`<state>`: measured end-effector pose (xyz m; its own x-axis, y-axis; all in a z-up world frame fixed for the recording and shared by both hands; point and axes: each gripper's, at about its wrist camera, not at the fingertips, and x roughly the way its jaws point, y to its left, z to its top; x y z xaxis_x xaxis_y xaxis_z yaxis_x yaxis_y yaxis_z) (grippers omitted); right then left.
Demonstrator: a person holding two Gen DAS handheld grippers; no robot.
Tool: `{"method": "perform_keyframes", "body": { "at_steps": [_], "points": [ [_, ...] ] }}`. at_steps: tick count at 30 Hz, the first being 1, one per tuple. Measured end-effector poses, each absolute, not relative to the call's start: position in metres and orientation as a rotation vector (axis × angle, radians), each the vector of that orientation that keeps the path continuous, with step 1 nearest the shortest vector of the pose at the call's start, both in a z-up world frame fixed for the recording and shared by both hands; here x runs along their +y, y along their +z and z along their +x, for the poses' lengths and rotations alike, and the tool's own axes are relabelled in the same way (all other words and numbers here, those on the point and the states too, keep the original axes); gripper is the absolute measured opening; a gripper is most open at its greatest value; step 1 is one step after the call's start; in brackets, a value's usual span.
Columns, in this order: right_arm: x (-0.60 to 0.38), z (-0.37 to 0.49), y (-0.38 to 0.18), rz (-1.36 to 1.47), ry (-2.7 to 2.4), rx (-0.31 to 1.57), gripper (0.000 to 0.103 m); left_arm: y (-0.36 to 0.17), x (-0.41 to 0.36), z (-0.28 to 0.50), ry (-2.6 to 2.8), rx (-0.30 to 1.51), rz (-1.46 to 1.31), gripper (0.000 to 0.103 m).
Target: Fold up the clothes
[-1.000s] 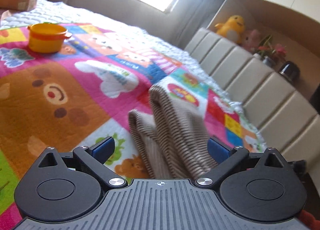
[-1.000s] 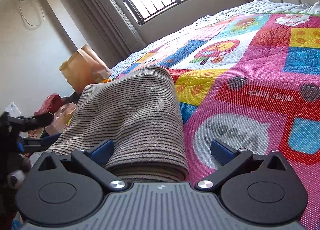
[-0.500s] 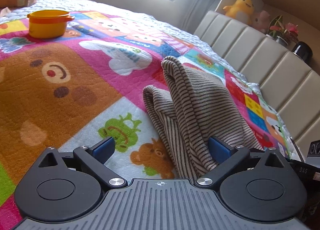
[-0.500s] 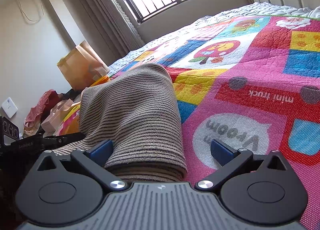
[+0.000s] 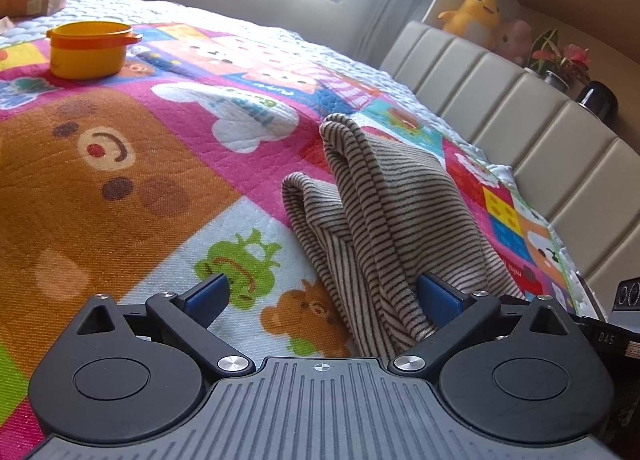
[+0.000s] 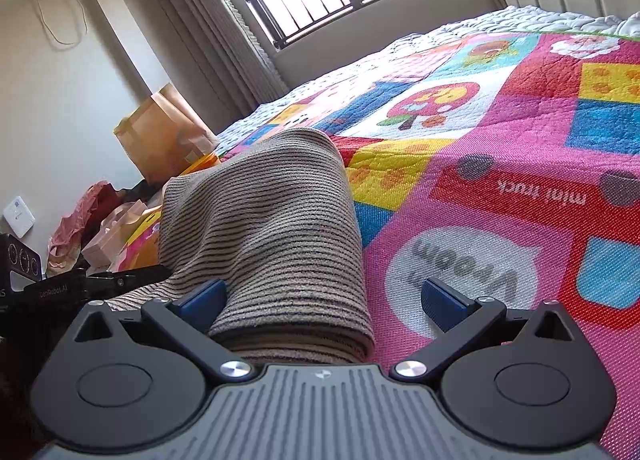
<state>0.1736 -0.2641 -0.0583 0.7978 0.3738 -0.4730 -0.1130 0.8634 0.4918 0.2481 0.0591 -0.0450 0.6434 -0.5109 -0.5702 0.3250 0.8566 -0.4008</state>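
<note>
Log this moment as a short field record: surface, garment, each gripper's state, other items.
surface: bed with a cartoon quilt
garment: striped cloth, bunched and partly lifted off the quilt
left gripper: jaws open, cloth lies between them
right gripper: jaws open, cloth draped between them
other items: yellow tub on the quilt; duck plush on the shelf above the headboard

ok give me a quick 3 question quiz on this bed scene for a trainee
1. True or false: both grippers are clamped shut on the striped garment.
2. What stands on the quilt far behind the garment in the left wrist view? A) a yellow pot B) a blue mug C) a book
3. Which pad of the left gripper does the garment lie against?

Key:
1. False: both the left and the right gripper are open.
2. A, the yellow pot.
3. The right-hand pad; the other is over bare quilt.
</note>
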Motion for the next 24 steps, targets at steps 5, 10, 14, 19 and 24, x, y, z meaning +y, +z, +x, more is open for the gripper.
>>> {"method": "perform_keyframes", "body": {
  "at_steps": [5, 10, 14, 19, 24],
  "points": [
    [-0.264, 0.174, -0.059, 0.464, 0.274, 0.593, 0.103, -0.046, 0.06, 0.249, -0.489, 0.73, -0.279, 0.103],
    [-0.265, 0.173, -0.06, 0.468, 0.275, 0.587, 0.103, -0.047, 0.061, 0.25, -0.495, 0.733, -0.29, 0.103],
    [-0.266, 0.174, -0.06, 0.478, 0.278, 0.581, 0.103, -0.042, 0.061, 0.248, -0.508, 0.719, -0.313, 0.102],
    [-0.27, 0.172, -0.062, 0.513, 0.286, 0.563, 0.103, -0.025, 0.047, 0.246, -0.635, 0.674, -0.33, 0.07],
    [-0.272, 0.171, -0.062, 0.525, 0.288, 0.555, 0.103, -0.016, 0.021, 0.253, -0.701, 0.648, -0.295, 0.049]
  ]
}}
